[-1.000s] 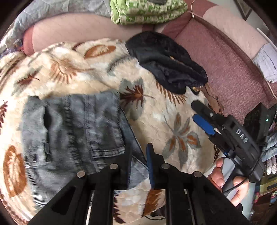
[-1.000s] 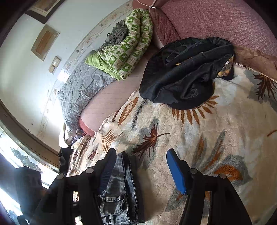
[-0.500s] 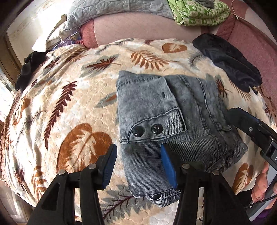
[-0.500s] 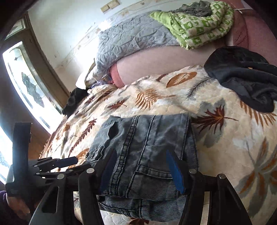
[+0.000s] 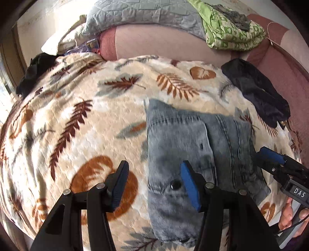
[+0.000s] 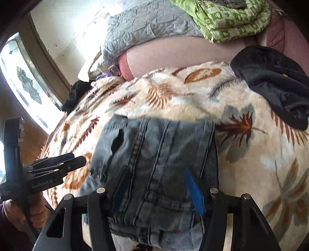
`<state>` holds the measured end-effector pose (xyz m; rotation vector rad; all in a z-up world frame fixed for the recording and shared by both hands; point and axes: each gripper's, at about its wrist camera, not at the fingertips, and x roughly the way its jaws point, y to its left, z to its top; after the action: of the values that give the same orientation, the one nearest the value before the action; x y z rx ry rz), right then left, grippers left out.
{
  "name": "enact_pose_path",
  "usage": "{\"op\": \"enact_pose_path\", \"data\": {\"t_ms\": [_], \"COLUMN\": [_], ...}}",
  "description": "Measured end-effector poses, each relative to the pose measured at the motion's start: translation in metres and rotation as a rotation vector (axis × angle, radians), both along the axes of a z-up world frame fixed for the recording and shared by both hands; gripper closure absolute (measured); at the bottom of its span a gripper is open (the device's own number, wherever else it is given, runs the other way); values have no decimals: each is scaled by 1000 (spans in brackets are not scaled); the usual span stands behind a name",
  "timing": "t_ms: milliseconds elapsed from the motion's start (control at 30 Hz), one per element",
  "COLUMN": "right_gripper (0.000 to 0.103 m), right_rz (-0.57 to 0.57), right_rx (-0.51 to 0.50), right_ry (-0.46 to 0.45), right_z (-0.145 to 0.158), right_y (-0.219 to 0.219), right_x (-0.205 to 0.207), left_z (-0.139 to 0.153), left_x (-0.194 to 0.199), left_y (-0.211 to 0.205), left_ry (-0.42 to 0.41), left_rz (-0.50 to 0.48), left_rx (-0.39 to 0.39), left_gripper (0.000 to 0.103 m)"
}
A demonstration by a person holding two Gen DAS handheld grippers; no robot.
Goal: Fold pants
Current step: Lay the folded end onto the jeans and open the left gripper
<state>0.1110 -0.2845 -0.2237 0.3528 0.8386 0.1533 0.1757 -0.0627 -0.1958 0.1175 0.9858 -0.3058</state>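
Leaf-print blanket bears folded pants; bundle seemingly lies loose.

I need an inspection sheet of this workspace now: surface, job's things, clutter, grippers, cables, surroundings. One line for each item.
Surface: leaf-print blanket spread over a bed or sofa.
Job's things: grey denim pants, folded into a compact bundle, flat on the blanket.
Clutter: black garment beside the pants; green patterned blanket and grey quilt behind.
Grippers: left gripper opening, nothing between its fingers; right gripper open above the pants, not gripping.
Cables: thin black cable under the right handle.
Surroundings: window and pale wall on the left.
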Motion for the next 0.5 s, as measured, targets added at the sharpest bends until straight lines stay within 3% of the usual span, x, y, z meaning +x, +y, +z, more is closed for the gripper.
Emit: {"op": "enact_pose_path", "data": {"t_ms": [133, 233, 400, 500], "right_gripper": [42, 42, 42, 42], "right_rz": [-28, -16, -40, -34], "right_rx": [15, 19, -35, -66], "right_ry": [-26, 25, 155, 146], "right_z": [7, -5, -46, -46], "right_y": [-6, -1, 6, 7], "right_x": [38, 71, 99, 97], "left_z": [-3, -20, -66, -75], "left_x": [46, 73, 89, 88], "left_y": [-9, -21, -44, -41], "left_ry": [-13, 3, 80, 75], "left_rz": [28, 34, 27, 47], "left_rx": [38, 58, 192, 188], "left_gripper": [46, 46, 45, 39]}}
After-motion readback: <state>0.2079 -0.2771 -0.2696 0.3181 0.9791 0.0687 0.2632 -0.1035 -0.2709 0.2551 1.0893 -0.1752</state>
